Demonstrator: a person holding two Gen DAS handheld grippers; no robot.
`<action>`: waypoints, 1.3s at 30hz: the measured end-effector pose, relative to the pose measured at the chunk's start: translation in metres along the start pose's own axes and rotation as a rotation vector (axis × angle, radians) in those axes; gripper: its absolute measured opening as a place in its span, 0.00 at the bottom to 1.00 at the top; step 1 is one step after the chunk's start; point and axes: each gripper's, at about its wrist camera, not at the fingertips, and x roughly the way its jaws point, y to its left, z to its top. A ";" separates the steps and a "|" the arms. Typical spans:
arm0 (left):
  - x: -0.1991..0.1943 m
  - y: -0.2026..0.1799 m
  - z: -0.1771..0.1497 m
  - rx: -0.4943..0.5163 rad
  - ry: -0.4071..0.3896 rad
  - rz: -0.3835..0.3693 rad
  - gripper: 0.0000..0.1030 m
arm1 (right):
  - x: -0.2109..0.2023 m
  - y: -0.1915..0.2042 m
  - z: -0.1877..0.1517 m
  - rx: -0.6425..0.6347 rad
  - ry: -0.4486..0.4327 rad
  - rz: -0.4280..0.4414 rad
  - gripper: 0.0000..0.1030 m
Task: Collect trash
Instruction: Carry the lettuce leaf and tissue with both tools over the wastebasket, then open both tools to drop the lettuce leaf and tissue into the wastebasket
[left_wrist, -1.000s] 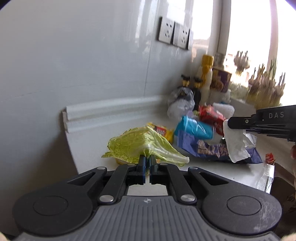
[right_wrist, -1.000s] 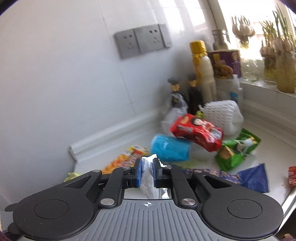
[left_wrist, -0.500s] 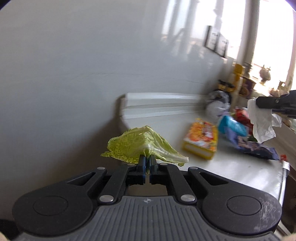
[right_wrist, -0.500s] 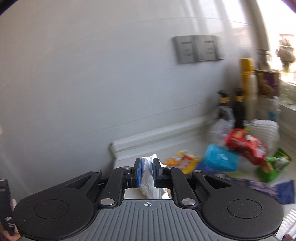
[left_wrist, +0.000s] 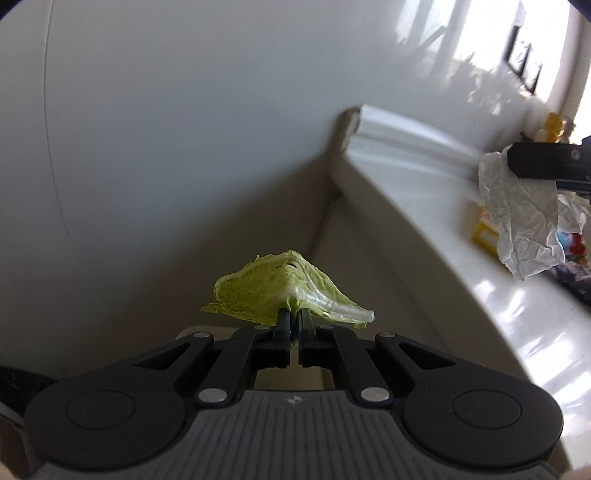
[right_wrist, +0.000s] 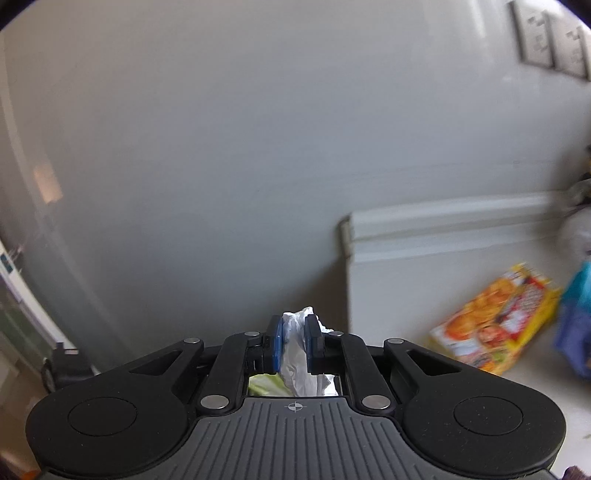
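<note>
The left gripper (left_wrist: 293, 319) is clamped on a pale green cabbage leaf (left_wrist: 284, 291) that juts ahead toward twelve o'clock, its long axis lying crosswise from nine to three with the translucent stalk end pointing to three. It hangs past the end of the table (left_wrist: 491, 295), over the shaded drop beside it, so of the two it looks the nearer to wherever the trash goes; no bin shows in either view, and the drop point is a guess. At about two o'clock in the left wrist view, the right gripper (left_wrist: 513, 164) pinches a crumpled white tissue (left_wrist: 524, 214) that dangles over the table. In its own view the right gripper is clenched on that tissue, which bunches between the blue pads (right_wrist: 277, 341). The table is glossy white, with a yellow snack packet (right_wrist: 495, 325) lying at three o'clock, a raised white backsplash (right_wrist: 443, 225) behind it, a plain grey wall (right_wrist: 258, 147) beyond and wall sockets (right_wrist: 550, 42) at one o'clock.
</note>
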 end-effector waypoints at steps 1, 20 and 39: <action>0.004 0.002 -0.002 -0.007 0.010 0.005 0.03 | 0.006 0.003 -0.001 -0.002 0.014 0.009 0.10; 0.082 0.052 -0.054 -0.121 0.211 0.099 0.03 | 0.123 0.029 -0.053 -0.043 0.290 -0.026 0.10; 0.145 0.071 -0.105 -0.215 0.318 0.203 0.04 | 0.172 0.021 -0.096 -0.034 0.480 -0.072 0.10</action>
